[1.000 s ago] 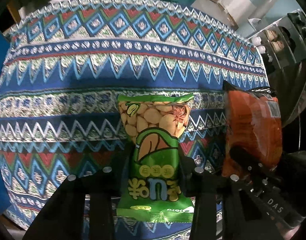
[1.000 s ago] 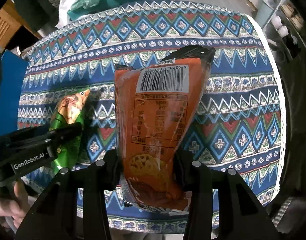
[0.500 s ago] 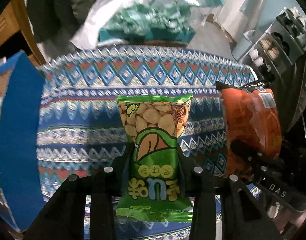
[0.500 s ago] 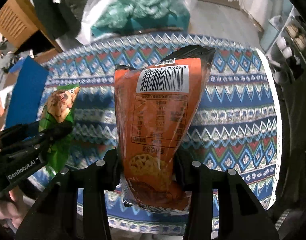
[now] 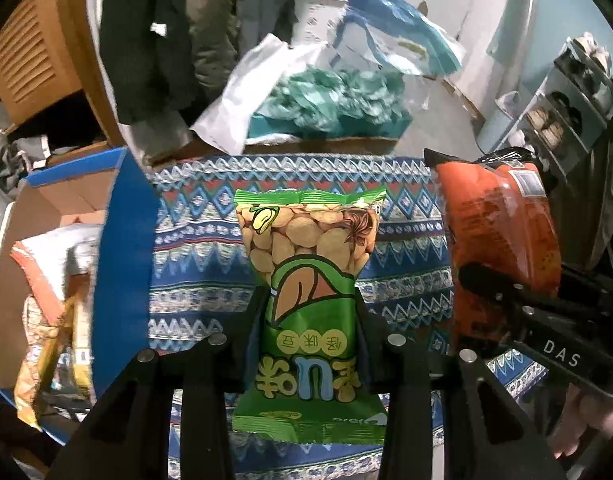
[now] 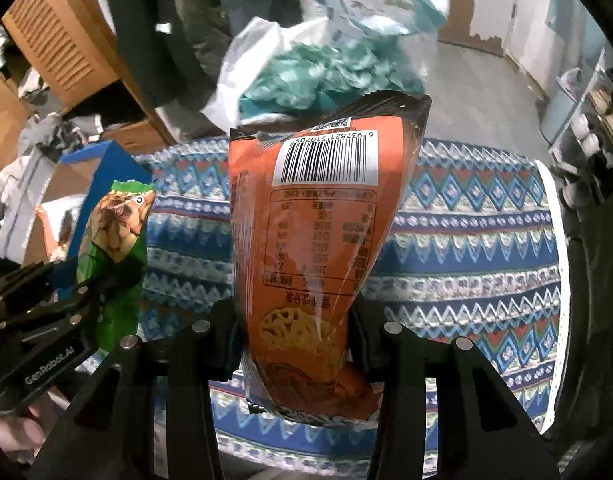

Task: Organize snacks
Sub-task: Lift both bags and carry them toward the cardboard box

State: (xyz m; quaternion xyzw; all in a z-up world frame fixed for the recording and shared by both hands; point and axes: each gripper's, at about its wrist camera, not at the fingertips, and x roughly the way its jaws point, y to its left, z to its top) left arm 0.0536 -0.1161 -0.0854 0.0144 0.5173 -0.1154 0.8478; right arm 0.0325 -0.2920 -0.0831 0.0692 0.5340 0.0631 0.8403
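My left gripper (image 5: 308, 328) is shut on a green peanut snack bag (image 5: 306, 264) and holds it upright above the patterned tablecloth (image 5: 202, 248). My right gripper (image 6: 296, 332) is shut on an orange snack bag (image 6: 318, 232), barcode side facing the camera. In the left wrist view the orange bag (image 5: 498, 232) is to the right. In the right wrist view the green bag (image 6: 114, 232) is to the left. A blue-edged cardboard box (image 5: 118, 264) holding several snack packs (image 5: 46, 320) stands left of the table.
Behind the table lie a white plastic bag with teal material (image 5: 322, 96) and dark hanging clothes (image 5: 158, 40). A wooden slatted cabinet (image 6: 62, 40) is at back left. A shelf with small items (image 5: 566, 112) stands at the right.
Both grippers have lifted with their bags and tilted up. The table has dropped lower in view; the box at the left and the room behind have come into sight.
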